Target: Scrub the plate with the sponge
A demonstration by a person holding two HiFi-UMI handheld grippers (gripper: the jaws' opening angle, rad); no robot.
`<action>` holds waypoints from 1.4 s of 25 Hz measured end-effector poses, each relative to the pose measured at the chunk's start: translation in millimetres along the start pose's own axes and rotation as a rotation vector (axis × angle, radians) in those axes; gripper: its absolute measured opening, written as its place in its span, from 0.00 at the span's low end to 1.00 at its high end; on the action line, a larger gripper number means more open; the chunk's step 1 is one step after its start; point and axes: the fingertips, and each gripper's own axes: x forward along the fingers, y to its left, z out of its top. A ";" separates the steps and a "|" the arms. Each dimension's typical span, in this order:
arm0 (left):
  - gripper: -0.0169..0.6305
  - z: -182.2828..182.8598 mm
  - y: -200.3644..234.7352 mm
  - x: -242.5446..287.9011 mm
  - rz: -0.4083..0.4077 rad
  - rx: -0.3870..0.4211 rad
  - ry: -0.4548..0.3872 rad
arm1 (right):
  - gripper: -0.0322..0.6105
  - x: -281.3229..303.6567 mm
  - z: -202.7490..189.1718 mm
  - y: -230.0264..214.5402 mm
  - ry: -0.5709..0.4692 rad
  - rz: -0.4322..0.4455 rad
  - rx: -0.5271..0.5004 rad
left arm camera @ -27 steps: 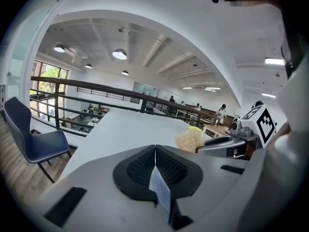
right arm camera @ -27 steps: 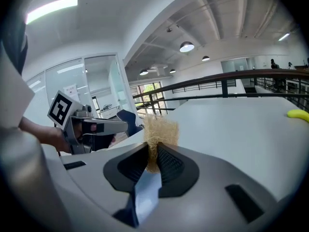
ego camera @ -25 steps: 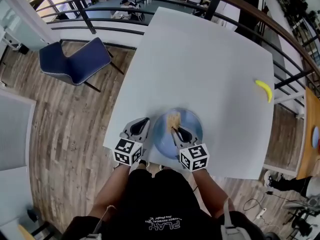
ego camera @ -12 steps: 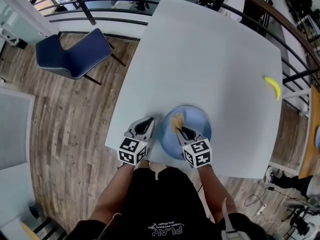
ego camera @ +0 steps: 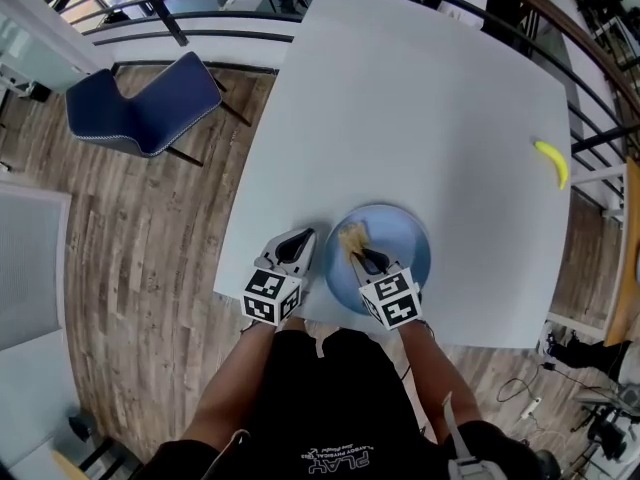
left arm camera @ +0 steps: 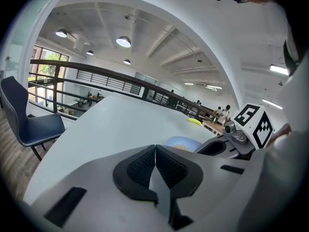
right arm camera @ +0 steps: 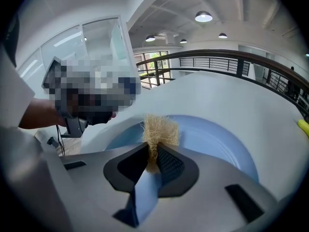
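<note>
A light blue plate [ego camera: 400,238] lies on the white table near its front edge; in the right gripper view the plate [right arm camera: 217,139] fills the middle. My right gripper [ego camera: 357,256] is shut on a tan fibrous sponge [ego camera: 350,238], and that sponge [right arm camera: 160,132] sticks out past the right gripper [right arm camera: 153,161] over the plate's near-left part. My left gripper [ego camera: 300,240] stands just left of the plate, shut with nothing between its pads [left arm camera: 166,167]. The left gripper [left arm camera: 155,163] view shows the plate [left arm camera: 182,142] beyond it.
A yellow banana [ego camera: 553,161] lies at the table's right edge. The white table [ego camera: 420,98] stretches far ahead. A blue chair [ego camera: 140,103] stands on the wooden floor to the left. A railing runs behind the table.
Both grippers and the plate keep the same relation. The head camera has shifted, so the scene sits slightly lower and to the right in the picture.
</note>
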 end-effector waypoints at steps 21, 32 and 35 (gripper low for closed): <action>0.05 -25.9 -18.2 8.4 -0.043 0.039 0.049 | 0.15 -17.3 -14.4 -58.8 0.021 -0.120 0.047; 0.05 -26.4 -21.5 9.7 -0.018 0.077 0.060 | 0.15 -34.8 -20.1 -83.4 0.088 -0.264 -0.010; 0.05 -24.3 -20.0 7.6 -0.013 0.073 0.055 | 0.15 -38.0 -26.1 -87.3 0.106 -0.276 0.026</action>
